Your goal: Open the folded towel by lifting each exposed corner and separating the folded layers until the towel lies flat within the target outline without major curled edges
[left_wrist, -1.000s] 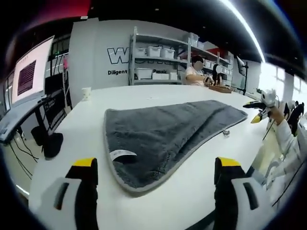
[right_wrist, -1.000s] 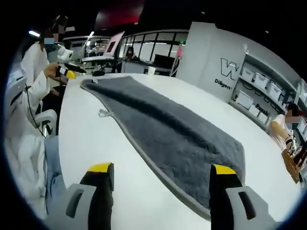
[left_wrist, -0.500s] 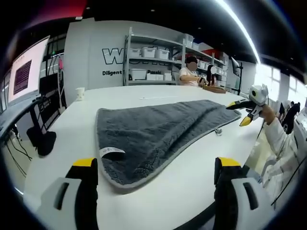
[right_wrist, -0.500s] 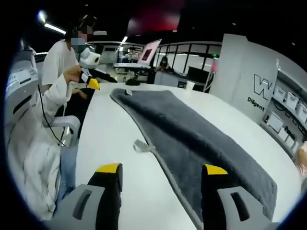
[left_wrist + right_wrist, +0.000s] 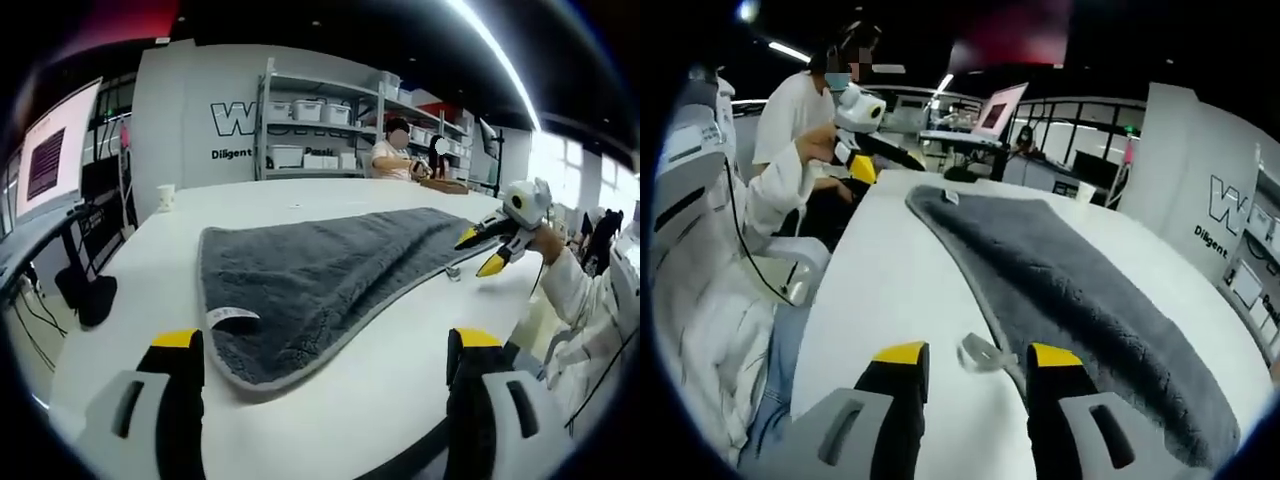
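White table (image 5: 300, 200), grey towel (image 5: 320, 270), right hand-held gripper (image 5: 482, 250) hovering

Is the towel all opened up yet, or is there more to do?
Not yet, it seems. The grey towel lies on the white table, long and narrow, so it looks folded over. The right gripper is closing in on the small hanging loop at the towel's edge, jaws apart, gripping nothing. The left gripper waits open near the corner with the white label. Lifting the corners and spreading it flat remain.

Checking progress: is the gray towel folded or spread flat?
Cannot tell: the towel lies flat on the white table, no layers visibly separated.
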The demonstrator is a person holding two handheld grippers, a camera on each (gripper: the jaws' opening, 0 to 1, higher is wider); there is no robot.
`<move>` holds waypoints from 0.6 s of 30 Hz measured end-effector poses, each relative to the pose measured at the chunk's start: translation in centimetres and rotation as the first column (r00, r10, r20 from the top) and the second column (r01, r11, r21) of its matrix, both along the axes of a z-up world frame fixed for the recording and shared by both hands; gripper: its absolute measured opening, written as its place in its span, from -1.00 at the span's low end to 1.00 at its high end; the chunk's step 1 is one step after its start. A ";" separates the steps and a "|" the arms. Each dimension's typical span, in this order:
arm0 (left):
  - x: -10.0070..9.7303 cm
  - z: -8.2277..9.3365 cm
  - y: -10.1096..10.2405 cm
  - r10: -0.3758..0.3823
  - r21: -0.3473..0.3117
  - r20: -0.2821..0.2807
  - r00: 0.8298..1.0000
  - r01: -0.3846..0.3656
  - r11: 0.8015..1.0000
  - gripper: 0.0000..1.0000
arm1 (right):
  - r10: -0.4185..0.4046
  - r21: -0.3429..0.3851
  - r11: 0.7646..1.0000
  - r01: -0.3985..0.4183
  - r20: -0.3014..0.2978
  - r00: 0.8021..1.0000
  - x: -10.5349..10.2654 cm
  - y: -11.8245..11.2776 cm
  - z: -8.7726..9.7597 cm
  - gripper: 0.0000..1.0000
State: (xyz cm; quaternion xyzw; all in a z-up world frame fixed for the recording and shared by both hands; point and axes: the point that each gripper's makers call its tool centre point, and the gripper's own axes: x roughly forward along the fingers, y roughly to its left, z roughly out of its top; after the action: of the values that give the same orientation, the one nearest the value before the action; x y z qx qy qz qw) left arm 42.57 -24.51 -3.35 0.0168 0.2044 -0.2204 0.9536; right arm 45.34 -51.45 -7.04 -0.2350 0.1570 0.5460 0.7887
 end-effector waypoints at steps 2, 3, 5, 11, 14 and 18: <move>0.1 0.0 -0.1 0.002 -0.006 0.005 1.000 -0.002 1.000 0.98 | 0.001 -0.002 1.000 -0.001 -0.003 1.000 0.2 0.1 -0.3 -0.46; 0.1 0.0 -0.1 0.002 -0.009 0.006 1.000 -0.002 1.000 0.98 | -0.001 -0.001 1.000 0.001 -0.003 1.000 0.3 0.2 -0.4 -0.49; 0.1 0.0 -0.2 0.000 -0.010 0.005 1.000 0.000 1.000 0.98 | -0.006 0.001 1.000 0.006 0.000 1.000 0.5 0.4 -0.6 -0.59; 0.2 0.1 -0.1 0.004 -0.011 0.007 1.000 -0.003 1.000 0.97 | 0.026 0.010 1.000 -0.026 0.015 1.000 0.5 1.1 -1.1 -1.00; 0.2 0.3 0.1 0.010 -0.010 0.009 1.000 -0.010 1.000 0.96 | 0.032 0.003 0.999 -0.032 0.018 0.999 0.5 1.0 -1.3 -1.00; 0.1 0.3 0.2 0.014 -0.008 0.010 1.000 -0.014 1.000 0.96 | 0.043 0.004 0.999 -0.043 0.016 0.999 0.1 1.0 -1.3 -1.00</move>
State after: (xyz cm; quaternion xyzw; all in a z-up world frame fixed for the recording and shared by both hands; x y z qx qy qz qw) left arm 42.72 -24.29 -3.03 0.0127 0.1988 -0.2143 0.9562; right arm 45.48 -50.48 -8.37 -0.2408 0.1445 0.5615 0.7784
